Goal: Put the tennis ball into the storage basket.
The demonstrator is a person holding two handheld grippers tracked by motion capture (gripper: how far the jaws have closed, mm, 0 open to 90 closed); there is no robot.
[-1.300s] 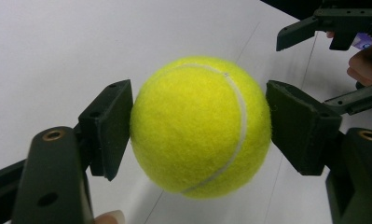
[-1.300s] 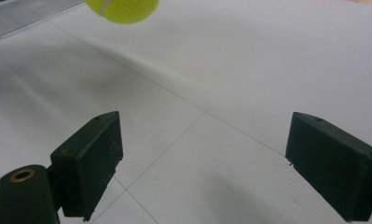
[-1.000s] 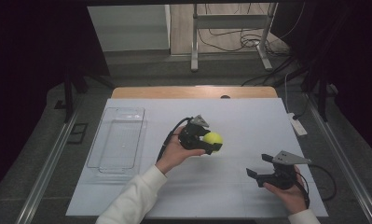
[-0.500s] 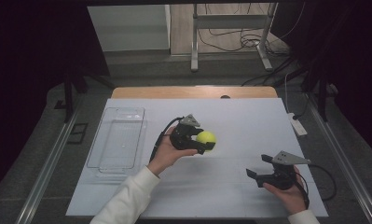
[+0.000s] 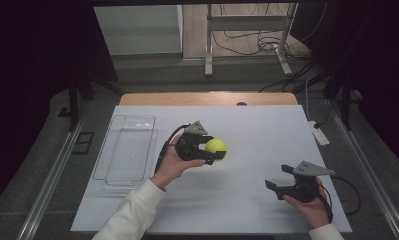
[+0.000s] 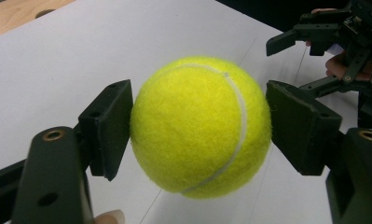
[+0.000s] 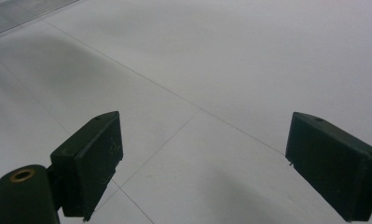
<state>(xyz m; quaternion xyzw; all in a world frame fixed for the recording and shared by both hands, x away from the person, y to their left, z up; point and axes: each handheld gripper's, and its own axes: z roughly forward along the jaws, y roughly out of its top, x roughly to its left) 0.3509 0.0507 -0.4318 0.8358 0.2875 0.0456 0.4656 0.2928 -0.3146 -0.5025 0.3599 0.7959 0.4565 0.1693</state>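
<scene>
A yellow tennis ball (image 5: 216,147) (image 6: 200,123) is clamped between the two black jaws of my left gripper (image 5: 213,151) (image 6: 198,126), held a little above the white table sheet near its middle. Both pads press on the ball's sides. My right gripper (image 5: 278,177) (image 7: 204,163) rests low at the front right of the table, open, with nothing but bare sheet between its jaws. It also shows far off at the top right of the left gripper view, as the right gripper (image 6: 342,32).
A clear plastic tray (image 5: 127,150) lies on the left part of the white sheet (image 5: 257,125). A white power strip (image 5: 318,134) sits at the table's right edge. The wooden table edge (image 5: 207,98) runs along the back.
My left gripper has carried the ball a little to the left, toward the tray side. The right gripper has stayed where it was.
</scene>
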